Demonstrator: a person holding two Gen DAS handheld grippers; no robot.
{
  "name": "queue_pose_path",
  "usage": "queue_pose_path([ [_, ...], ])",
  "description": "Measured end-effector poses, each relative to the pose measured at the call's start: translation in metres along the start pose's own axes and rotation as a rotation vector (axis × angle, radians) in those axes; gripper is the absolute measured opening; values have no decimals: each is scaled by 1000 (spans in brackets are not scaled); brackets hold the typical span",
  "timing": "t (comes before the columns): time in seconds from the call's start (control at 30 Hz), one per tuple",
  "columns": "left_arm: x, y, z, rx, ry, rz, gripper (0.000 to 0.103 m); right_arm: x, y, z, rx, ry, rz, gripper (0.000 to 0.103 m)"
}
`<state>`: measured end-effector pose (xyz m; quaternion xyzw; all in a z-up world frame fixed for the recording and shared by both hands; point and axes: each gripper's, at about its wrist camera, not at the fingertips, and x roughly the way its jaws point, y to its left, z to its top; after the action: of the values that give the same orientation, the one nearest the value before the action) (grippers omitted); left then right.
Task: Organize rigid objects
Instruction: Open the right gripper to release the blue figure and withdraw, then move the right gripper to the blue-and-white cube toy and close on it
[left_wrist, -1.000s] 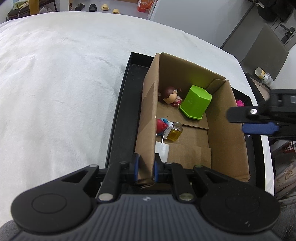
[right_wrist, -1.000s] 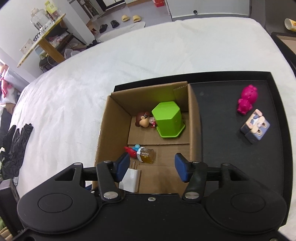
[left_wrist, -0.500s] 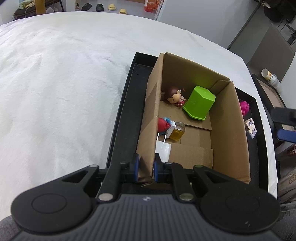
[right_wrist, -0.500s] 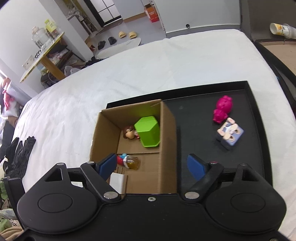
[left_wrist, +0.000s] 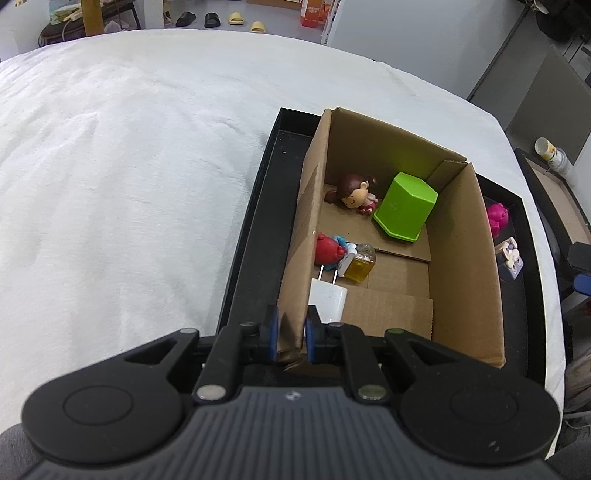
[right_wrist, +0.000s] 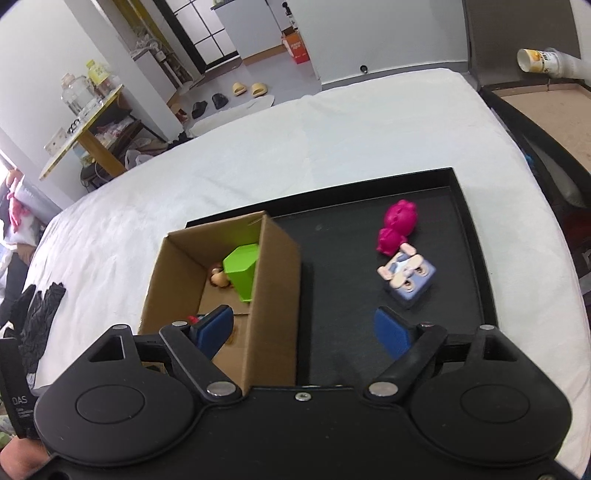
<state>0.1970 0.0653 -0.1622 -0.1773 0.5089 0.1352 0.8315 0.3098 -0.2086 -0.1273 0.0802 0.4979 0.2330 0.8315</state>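
A cardboard box (left_wrist: 461, 258) stands on a black tray (left_wrist: 255, 236). My left gripper (left_wrist: 289, 334) is shut on the box's near left wall. Inside the box lie a green cup (left_wrist: 404, 206), a brown-haired doll (left_wrist: 354, 194), a red and blue toy (left_wrist: 328, 251), a small yellow bottle (left_wrist: 360, 264) and a white plug (left_wrist: 328, 297). My right gripper (right_wrist: 304, 330) is wide open and empty, above the box's right wall (right_wrist: 275, 295). A pink pig toy (right_wrist: 397, 225) and a blue block toy (right_wrist: 408, 273) lie on the tray (right_wrist: 461, 288) to the right of the box.
The tray sits on a white cloth-covered surface (left_wrist: 129, 166). Black gloves (right_wrist: 37, 314) lie at the cloth's left edge. Another dark tray with a brown board (right_wrist: 546, 114) and a paper cup (right_wrist: 535, 61) is at the far right. Shoes and furniture stand beyond.
My right gripper has moved right, from over the box's inside to straddling its right wall, and has opened wider. The left gripper has kept its hold on the box wall.
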Motion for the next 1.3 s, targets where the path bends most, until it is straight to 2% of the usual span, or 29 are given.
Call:
queue_pose_path([
  [0.57, 4, -12, 0, 24, 5, 65, 12, 33, -52, -13, 11, -48, -63, 82],
  [0.7, 9, -13, 2, 27, 19, 70, 11, 42, -56, -13, -38, -50, -104, 82],
  [1.3, 19, -18, 8, 35, 59, 105, 11, 93, -77, -3, -43, 9, -216, 77],
])
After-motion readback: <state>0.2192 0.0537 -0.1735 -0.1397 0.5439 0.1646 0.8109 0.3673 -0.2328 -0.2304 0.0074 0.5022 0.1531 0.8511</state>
